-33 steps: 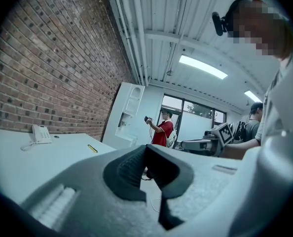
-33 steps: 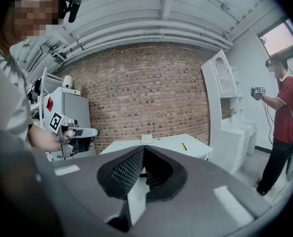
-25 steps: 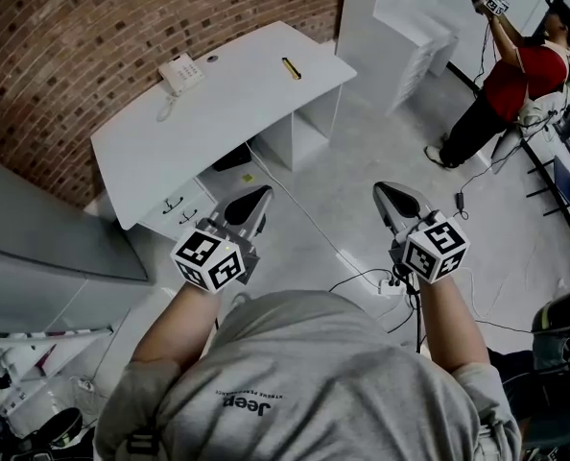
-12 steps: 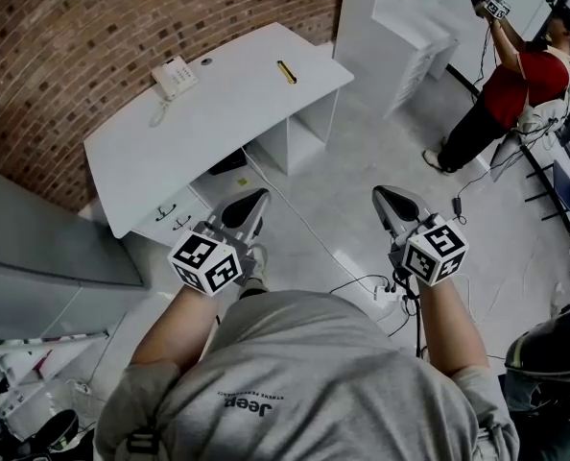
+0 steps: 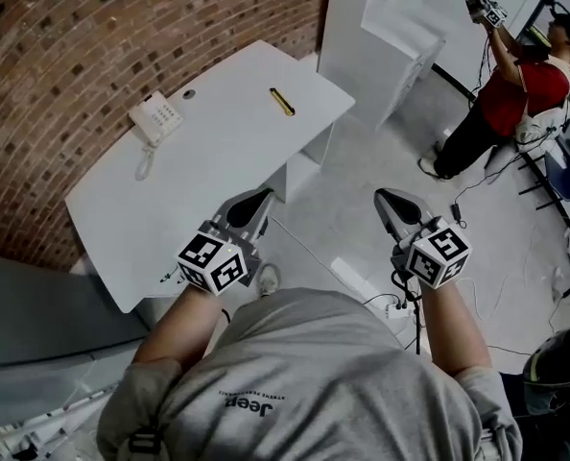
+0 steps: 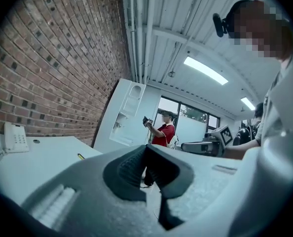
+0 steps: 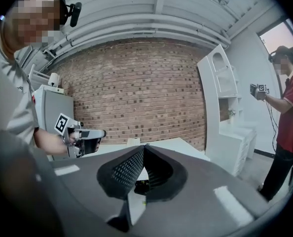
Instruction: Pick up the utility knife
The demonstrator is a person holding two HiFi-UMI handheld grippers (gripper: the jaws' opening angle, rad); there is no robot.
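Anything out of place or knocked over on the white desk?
Nothing stands out. The utility knife lies flat on the white desk, apart from the telephone near the brick wall. Off the desk, loose cables trail across the floor.

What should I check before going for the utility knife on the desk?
1. Utility knife in view, lying on the desk: ok.
2. Room around it: ok, the telephone lies well apart.
3. Left tool open for a grasp: not ok, shut and empty.
4. Right tool open: not ok, shut and empty.
5. A tool at the knife: not ok, both are short of it.
6. Blade retracted: cannot tell.
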